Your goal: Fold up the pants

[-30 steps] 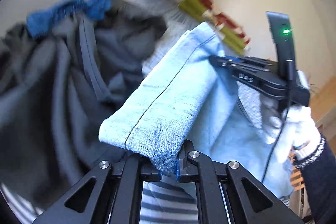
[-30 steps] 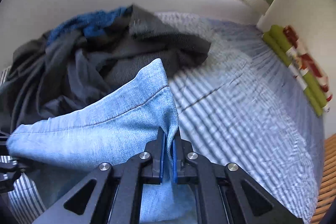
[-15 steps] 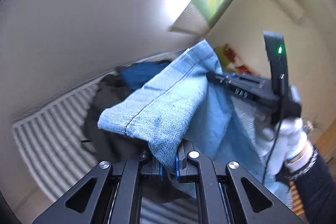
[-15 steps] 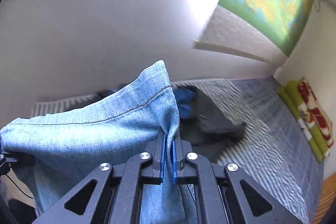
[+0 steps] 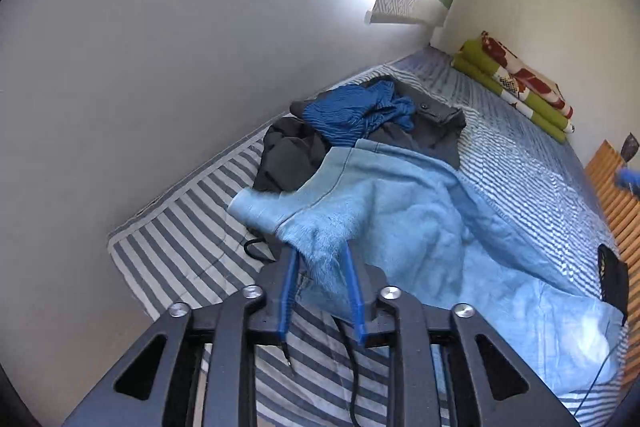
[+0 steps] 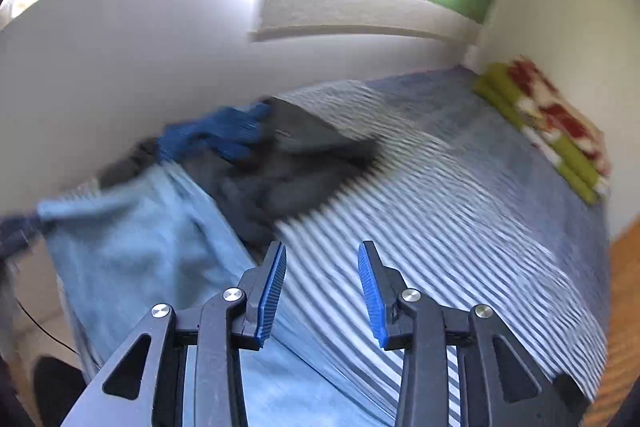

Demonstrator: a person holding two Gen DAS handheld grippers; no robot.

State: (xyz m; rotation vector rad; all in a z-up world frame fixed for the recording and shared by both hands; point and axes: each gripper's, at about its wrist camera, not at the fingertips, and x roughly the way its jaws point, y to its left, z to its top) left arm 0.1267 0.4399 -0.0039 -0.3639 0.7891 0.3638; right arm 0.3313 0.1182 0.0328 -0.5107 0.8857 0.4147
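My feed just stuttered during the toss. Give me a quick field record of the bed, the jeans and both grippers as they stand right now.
surface: striped mattress along the wall
jeans: light blue jeans spread loosely on the mattress, not yet folded
left gripper: left gripper jaws opening, denim edge between the pads, no longer pinched
right gripper: right gripper jaws opening, nothing between them, jeans off to its left
other clothes: dark grey garments with a blue garment on top, beyond the jeans
far end: green and red folded blanket by the wall
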